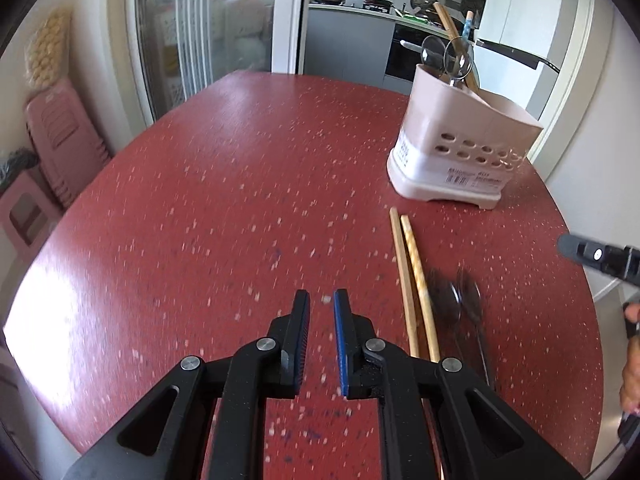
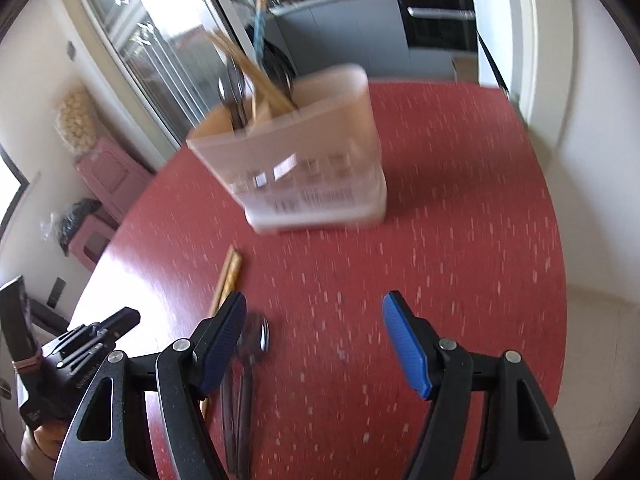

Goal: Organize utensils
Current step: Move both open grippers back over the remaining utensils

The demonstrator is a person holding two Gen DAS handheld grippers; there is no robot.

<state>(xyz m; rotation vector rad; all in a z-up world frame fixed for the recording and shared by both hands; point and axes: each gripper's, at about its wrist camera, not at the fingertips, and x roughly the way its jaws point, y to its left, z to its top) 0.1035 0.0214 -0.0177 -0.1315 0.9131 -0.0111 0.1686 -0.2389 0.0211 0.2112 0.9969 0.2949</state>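
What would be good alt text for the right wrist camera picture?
The open right gripper hangs over a red speckled table, nothing between its blue pads. Dark spoons and wooden chopsticks lie by its left finger; behind stands a blurred utensil holder.

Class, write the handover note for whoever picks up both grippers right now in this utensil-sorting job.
Left gripper: shut, empty, above bare table.
Right gripper: open, holding nothing, above the table in front of the caddy.
Utensil caddy: upright on the table, already holding spoons and chopsticks.
Loose chopsticks: a pair lying flat in front of the caddy.
Loose dark spoons: beside the chopsticks, blurred; the count is unclear.
Done: some utensils are in the caddy.
Left: pick up the chopsticks and spoons and stand them in the caddy.
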